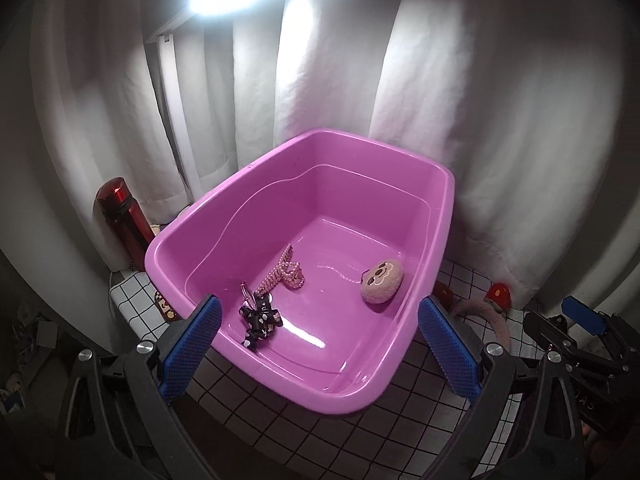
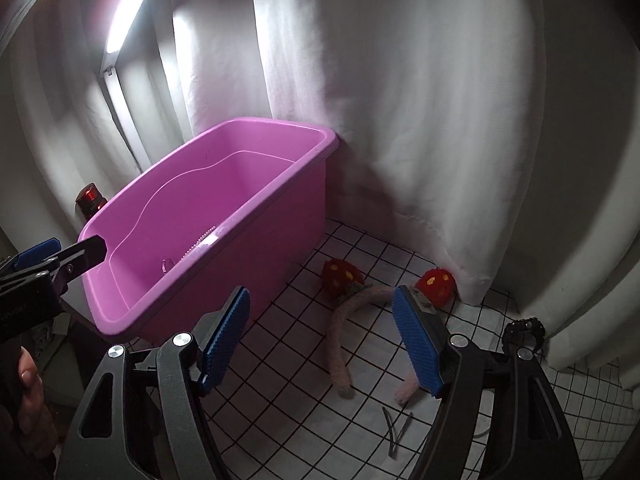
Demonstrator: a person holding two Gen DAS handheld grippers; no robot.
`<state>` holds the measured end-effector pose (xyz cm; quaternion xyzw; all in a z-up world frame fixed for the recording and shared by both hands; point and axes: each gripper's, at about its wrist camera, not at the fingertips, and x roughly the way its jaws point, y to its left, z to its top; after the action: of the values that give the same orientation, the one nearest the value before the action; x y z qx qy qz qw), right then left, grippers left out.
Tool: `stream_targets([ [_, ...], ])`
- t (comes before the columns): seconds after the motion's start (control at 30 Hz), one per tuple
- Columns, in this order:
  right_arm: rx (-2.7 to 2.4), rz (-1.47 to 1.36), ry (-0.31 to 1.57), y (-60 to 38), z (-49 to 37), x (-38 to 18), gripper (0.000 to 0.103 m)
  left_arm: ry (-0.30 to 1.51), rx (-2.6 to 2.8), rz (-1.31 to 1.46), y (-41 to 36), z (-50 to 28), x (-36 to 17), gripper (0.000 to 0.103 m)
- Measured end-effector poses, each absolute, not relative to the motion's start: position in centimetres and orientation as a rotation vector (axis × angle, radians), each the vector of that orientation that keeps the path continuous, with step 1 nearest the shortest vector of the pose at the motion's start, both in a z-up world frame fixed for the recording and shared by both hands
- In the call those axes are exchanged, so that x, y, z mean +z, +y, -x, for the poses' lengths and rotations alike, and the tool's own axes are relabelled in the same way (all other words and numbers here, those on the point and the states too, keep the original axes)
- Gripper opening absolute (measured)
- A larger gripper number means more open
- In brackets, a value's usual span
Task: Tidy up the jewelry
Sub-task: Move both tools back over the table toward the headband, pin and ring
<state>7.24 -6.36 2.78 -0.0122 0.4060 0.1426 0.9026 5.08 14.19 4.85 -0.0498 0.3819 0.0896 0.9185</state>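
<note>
A pink plastic tub [image 1: 444, 216] stands on the checked cloth. In it lie a pink bead necklace [image 1: 282, 274], a black dotted bow clip [image 1: 260, 320] and a round plush face charm [image 1: 382, 282]. My left gripper [image 1: 320, 344] is open and empty, just above the tub's near rim. My right gripper [image 2: 320, 344] is open and empty, over the cloth right of the tub [image 2: 280, 216]. Ahead of it lies a fuzzy pink headband [image 2: 340, 344] with two red mushroom ornaments [image 2: 340, 276]. Two dark hairpins [image 2: 394, 430] lie near the fingers, and a black claw clip [image 2: 522, 332] lies at the right.
A red bottle [image 1: 122, 216] stands behind the tub's left corner. White curtains [image 1: 480, 120] close off the back and right. A lamp bar [image 2: 124, 20] glows at upper left. The table's left edge drops off next to the tub. My left gripper shows in the right wrist view [image 2: 60, 258].
</note>
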Motion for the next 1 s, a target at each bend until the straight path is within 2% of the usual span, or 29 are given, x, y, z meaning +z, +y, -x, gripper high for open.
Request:
stream_targets([
  [0.2, 0.183, -0.041, 0.889, -13.0, -4.1, 0.6, 0.070, 0.811, 0.095, 0.074, 9.1, -4.9, 4.0, 0.097],
  [0.57, 0.001, -0.134, 0.962, -23.6, 0.0, -3.3, 0.070, 0.911, -0.033, 0.033, 1.0, -5.2, -0.8, 0.097],
  [1.0, -0.004, -0.172, 1.058, -27.1, -0.9, -9.7, 0.070, 1.020, -0.058, -0.019, -3.3, -6.0, -7.8, 0.097],
])
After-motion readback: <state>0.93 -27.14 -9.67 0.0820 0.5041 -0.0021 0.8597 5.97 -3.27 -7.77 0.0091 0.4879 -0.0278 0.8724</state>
